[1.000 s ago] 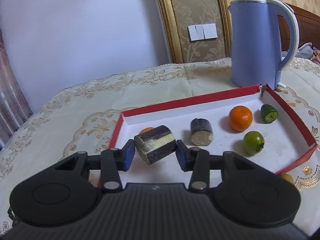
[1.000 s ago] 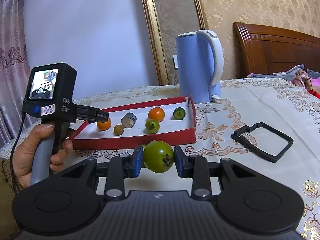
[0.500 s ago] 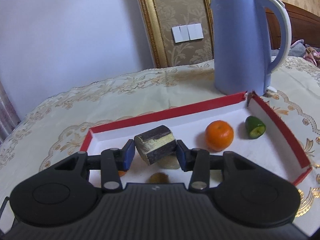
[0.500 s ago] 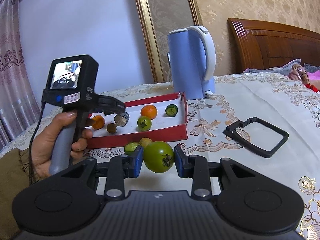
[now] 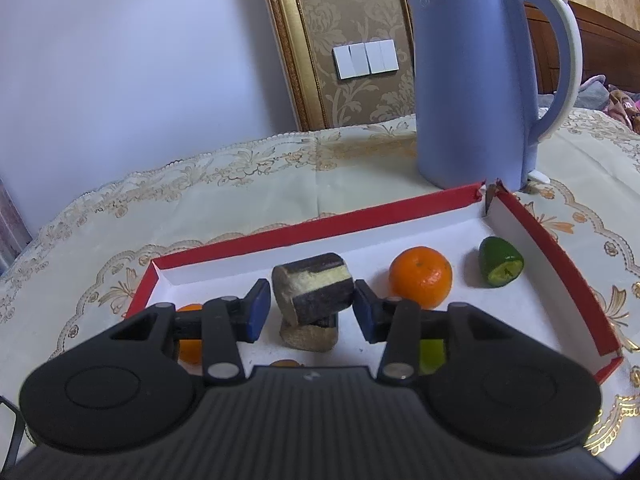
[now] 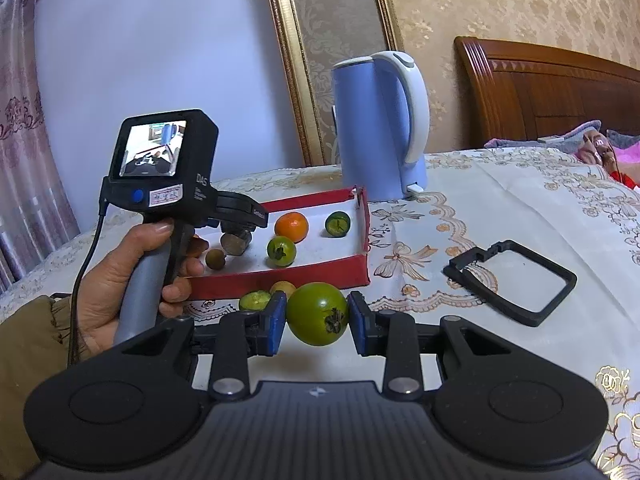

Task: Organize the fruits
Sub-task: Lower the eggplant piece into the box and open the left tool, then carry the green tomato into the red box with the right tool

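My left gripper (image 5: 307, 307) holds a dark sugarcane chunk (image 5: 313, 288) over the red-rimmed white tray (image 5: 532, 236), just above a second chunk (image 5: 309, 336) lying there. The jaws look slightly parted around it, with a small gap at the left pad. The tray also holds an orange (image 5: 421, 276), a cut green fruit (image 5: 501, 268) and a green tomato (image 6: 281, 251). My right gripper (image 6: 317, 320) is shut on a green tomato (image 6: 316, 313), held above the tablecloth in front of the tray (image 6: 280, 276). The left gripper (image 6: 240, 216) shows there over the tray.
A blue electric kettle (image 5: 476, 80) stands just behind the tray's far right corner. A black rectangular frame (image 6: 516, 280) lies on the cloth to the right. A small green fruit (image 6: 254, 300) and a yellowish one (image 6: 283, 288) lie in front of the tray.
My left gripper has moved forward and down over the tray, bringing its chunk right above the lying chunk, and its jaws have eased. My right gripper has drawn closer to the tray.
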Demonstrator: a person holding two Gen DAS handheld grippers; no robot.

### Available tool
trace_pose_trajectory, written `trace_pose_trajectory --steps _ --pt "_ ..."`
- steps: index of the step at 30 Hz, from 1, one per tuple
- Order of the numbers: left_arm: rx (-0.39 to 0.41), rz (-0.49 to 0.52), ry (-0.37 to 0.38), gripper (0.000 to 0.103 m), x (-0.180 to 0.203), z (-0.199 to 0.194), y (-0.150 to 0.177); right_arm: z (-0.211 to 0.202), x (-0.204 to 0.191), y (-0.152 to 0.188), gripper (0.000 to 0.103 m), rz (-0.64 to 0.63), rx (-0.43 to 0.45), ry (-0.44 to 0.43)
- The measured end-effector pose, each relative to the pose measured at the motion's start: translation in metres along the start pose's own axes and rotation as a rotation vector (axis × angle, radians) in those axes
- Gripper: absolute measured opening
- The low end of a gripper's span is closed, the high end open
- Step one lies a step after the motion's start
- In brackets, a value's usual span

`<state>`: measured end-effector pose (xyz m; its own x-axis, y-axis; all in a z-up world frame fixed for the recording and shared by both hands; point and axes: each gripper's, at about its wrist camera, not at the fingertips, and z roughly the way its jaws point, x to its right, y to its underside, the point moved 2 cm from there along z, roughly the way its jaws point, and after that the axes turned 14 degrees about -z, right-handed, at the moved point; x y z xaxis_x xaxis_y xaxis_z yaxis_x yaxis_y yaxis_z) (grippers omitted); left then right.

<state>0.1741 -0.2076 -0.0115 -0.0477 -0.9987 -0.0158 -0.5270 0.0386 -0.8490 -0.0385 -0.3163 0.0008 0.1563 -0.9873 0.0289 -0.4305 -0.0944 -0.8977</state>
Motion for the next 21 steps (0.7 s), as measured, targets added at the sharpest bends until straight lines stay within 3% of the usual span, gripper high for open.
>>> trace_pose_trajectory --steps 1,3,4,13,18,21 --pt "0.001 0.000 0.002 0.048 0.000 -0.001 0.000 0.000 0.000 0.000 0.033 -0.002 -0.001 0.001" --pt "0.010 -0.001 0.009 0.070 0.000 -0.004 0.000 0.002 0.000 -0.002 0.033 -0.003 -0.001 0.007" --pt "0.019 -0.002 0.007 0.074 -0.001 -0.006 -0.001 0.003 0.000 -0.002 0.032 -0.003 0.001 0.014" --pt "0.060 -0.018 0.002 0.081 -0.021 -0.030 -0.003 0.020 -0.003 -0.020 0.033 -0.042 0.017 0.020" --pt "0.095 -0.041 -0.043 0.101 -0.053 -0.048 0.005 0.046 -0.001 -0.038 0.033 -0.072 0.015 0.018" --pt "0.133 -0.097 -0.067 0.103 -0.084 -0.068 0.020 0.066 0.001 -0.047 0.033 -0.089 0.004 0.032"
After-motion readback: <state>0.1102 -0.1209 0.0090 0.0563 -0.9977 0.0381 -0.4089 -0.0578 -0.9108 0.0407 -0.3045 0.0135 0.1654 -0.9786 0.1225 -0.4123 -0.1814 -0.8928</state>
